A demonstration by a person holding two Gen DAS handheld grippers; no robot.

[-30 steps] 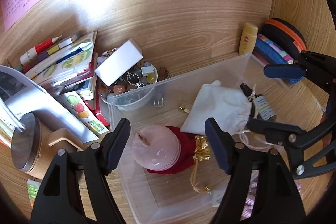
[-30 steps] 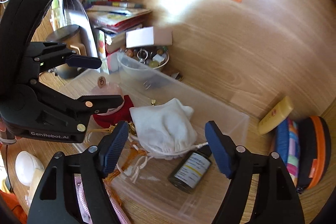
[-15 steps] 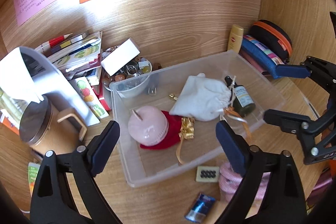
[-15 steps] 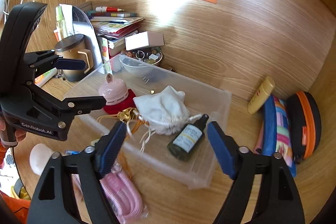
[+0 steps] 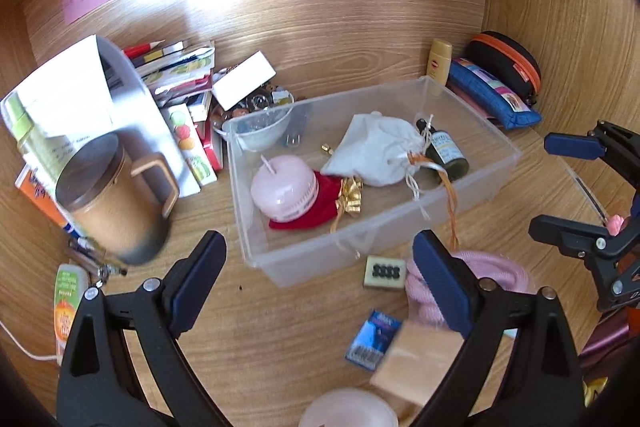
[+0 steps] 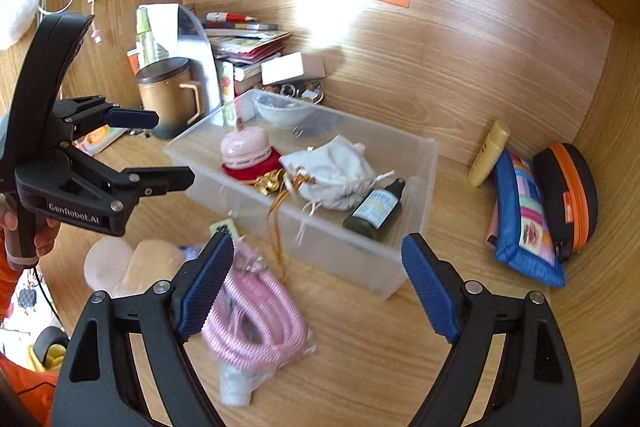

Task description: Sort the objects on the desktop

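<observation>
Left gripper: jaws spread wide, nothing between the pads; they frame bare desk in front of the clear plastic bin. Right gripper: jaws also apart and empty, hanging over the near corner of the bin, with the pink cord in its bag just inside the left pad.

Bin contents, both views: pink round gadget sitting on a red pouch with gold ribbon, white drawstring bag, dark green bottle lying at the bin's right end. An orange cord from the pouches drapes over the near wall onto the desk.

Left view only: small card with black dots and blue packet on the desk in front of the bin; blurred tan box and pink disc at the bottom edge. Right view only: a hand holding the left gripper's handle, an orange sleeve, cords hanging at the upper left.

Common surround: brown lidded mug, book stack, white bowl of trinkets behind the bin, yellow tube, blue pencil case, black-orange case.

Versus a second ago: both grippers then sat low over the bin, left around the pink gadget, right around the white bag. Both have since pulled back and widened; far more desk is visible.
</observation>
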